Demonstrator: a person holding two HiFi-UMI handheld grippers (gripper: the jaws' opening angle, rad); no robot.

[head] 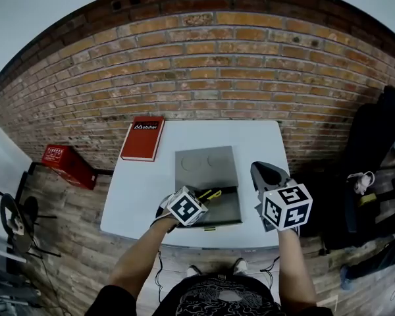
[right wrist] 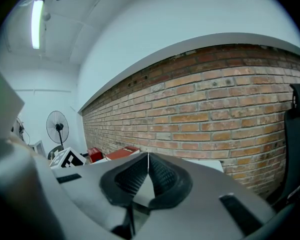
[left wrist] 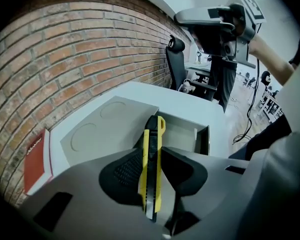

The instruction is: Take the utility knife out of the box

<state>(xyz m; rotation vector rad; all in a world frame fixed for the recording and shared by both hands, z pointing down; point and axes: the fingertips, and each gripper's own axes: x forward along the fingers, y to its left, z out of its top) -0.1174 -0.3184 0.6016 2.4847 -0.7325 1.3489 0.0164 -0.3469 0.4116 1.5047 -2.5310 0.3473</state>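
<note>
Left claw [left wrist: 152, 156] clamps the yellow utility knife [left wrist: 152, 134] over the open box [left wrist: 185, 134] on the bench [head: 138, 196]; right claw [right wrist: 148, 171] closed, empty. Lifting-out step; next, likely carry it clear of the box.

Grey moulded-plastic left gripper [left wrist: 152, 152] and right gripper [right wrist: 148, 157]: black ribbed pads [right wrist: 132, 176], black-and-white marker cubes [head: 288, 207]. Person wears black patterned shirt [head: 217, 299].

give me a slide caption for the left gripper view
Left gripper shut on the yellow-and-black utility knife, with the open grey box on the white table beyond it.
</note>
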